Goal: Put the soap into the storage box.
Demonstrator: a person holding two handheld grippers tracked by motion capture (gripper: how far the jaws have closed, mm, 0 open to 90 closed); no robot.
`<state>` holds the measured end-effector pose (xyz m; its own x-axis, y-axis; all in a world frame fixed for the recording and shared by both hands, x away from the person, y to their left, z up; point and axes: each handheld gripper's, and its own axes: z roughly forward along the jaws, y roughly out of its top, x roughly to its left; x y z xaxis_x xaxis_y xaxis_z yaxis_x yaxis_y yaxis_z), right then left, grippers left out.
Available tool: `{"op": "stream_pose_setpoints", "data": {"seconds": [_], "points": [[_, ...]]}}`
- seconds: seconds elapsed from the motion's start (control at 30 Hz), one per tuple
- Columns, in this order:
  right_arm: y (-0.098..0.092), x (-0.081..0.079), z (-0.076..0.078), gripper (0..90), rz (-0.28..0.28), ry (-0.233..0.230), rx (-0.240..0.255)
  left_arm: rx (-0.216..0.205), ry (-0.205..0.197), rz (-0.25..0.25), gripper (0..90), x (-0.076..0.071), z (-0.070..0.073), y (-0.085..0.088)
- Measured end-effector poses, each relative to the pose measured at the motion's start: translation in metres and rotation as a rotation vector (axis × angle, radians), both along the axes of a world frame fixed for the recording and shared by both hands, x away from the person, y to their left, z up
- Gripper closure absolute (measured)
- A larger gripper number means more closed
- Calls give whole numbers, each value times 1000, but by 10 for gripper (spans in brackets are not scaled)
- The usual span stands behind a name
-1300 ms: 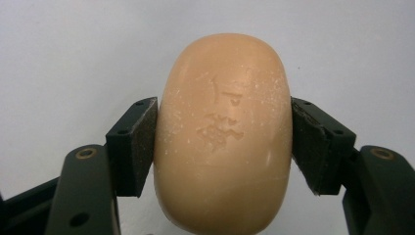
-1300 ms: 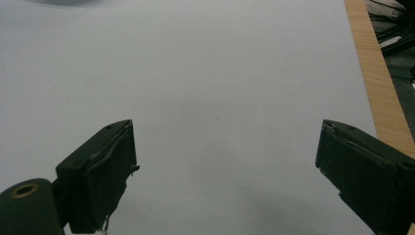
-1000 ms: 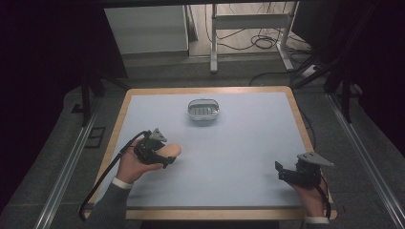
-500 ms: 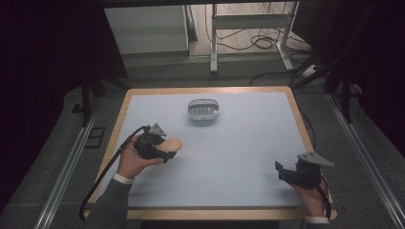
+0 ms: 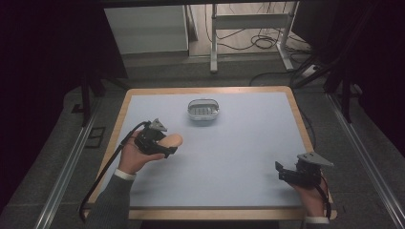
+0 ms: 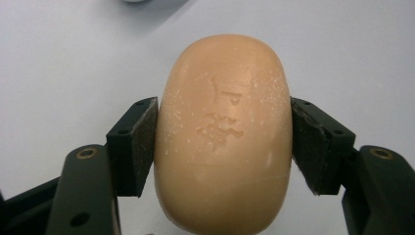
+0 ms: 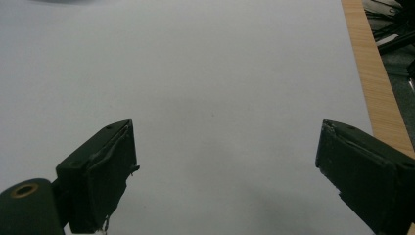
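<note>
An oval tan bar of soap (image 6: 223, 132) with a stamped mark sits clamped between the two pads of my left gripper (image 6: 225, 142). From above, the soap (image 5: 173, 140) sticks out of my left gripper (image 5: 167, 145) over the left half of the table, pointing right. A small clear soap dish (image 5: 204, 110) stands farther back near the table's middle. My right gripper (image 5: 282, 172) rests near the front right corner. Its jaws stand wide apart in the right gripper view (image 7: 225, 171), with bare table between them.
The table (image 5: 239, 157) has a pale blue top and a wooden rim (image 5: 300, 114). Its right edge (image 7: 377, 88) runs close beside my right gripper. Metal rails (image 5: 367, 157) flank the table, and cables (image 5: 258, 40) lie on the floor behind.
My left gripper, holding the soap, has shifted slightly away from me toward the dish. The right gripper has stayed in place.
</note>
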<state>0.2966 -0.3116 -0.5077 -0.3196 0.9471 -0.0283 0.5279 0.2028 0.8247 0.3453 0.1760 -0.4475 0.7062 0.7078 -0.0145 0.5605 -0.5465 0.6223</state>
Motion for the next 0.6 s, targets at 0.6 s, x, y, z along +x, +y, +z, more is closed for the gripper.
{"op": "stream_pose_setpoints", "data": {"seconds": [0.6], "points": [[0,1,-1,80,-5,4,-5,4,2,15,323,15,-1,0]]}}
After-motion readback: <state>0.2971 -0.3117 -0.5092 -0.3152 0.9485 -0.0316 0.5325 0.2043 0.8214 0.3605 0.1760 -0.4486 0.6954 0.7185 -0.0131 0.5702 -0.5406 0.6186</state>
